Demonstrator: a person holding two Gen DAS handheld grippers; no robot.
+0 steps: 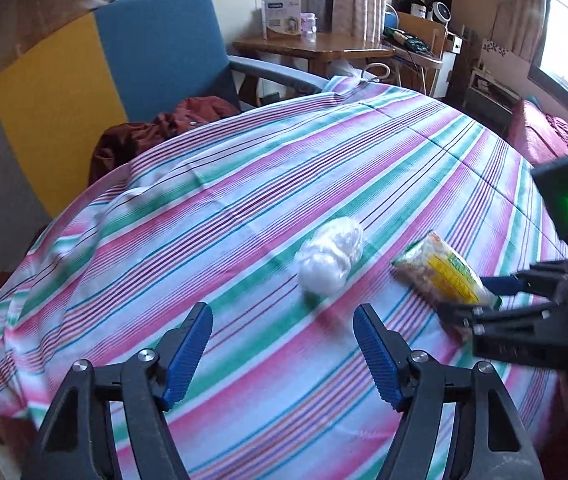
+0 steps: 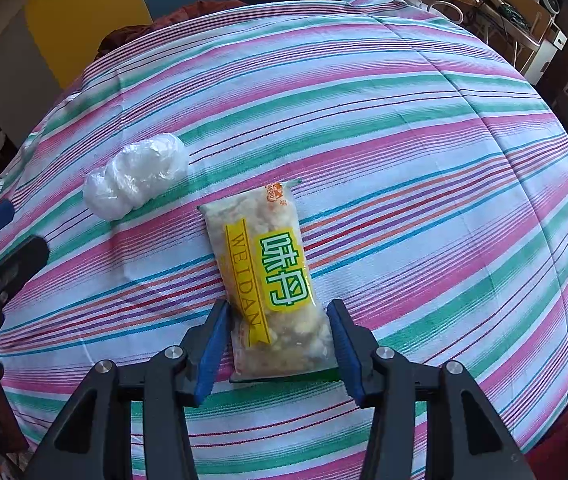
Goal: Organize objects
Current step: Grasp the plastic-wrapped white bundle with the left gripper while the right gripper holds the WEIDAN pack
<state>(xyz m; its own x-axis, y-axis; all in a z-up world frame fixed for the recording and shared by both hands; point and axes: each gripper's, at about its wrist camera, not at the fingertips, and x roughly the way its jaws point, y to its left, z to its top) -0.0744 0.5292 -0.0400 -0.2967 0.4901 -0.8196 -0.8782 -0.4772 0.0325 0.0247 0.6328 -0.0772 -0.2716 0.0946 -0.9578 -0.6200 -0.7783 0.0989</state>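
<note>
Striped cloth [image 2: 403, 128] w/ pink, green & white bands covers the big soft surface & fills most of both views. Behind it sits a blue chair [image 1: 164, 48] w/ a dark red cloth [image 1: 156, 128] bunched on the seat, & a yellow panel [image 1: 56, 96] stands next to the chair. Farther back is a wood table [image 1: 307, 50] w/ a white box [image 1: 282, 14] on top.

Right gripper [image 2: 280, 344] points down at the snack bag [image 2: 272, 272], a clear pack w/ a yellow label & green letters. The bag lies flat on the cloth, & its near end sits between the blue pads. Left pad looks like it touches the bag edge; right pad is just beside it. Can't tell if the pads press on it.

Left gripper [image 1: 284, 348] hangs over bare cloth, fingers set fairly wide apart w/ nothing between them. In front of it, near but apart, lies the white plastic bundle [image 1: 329, 260], crumpled & soft, just left of the snack bag.
</note>
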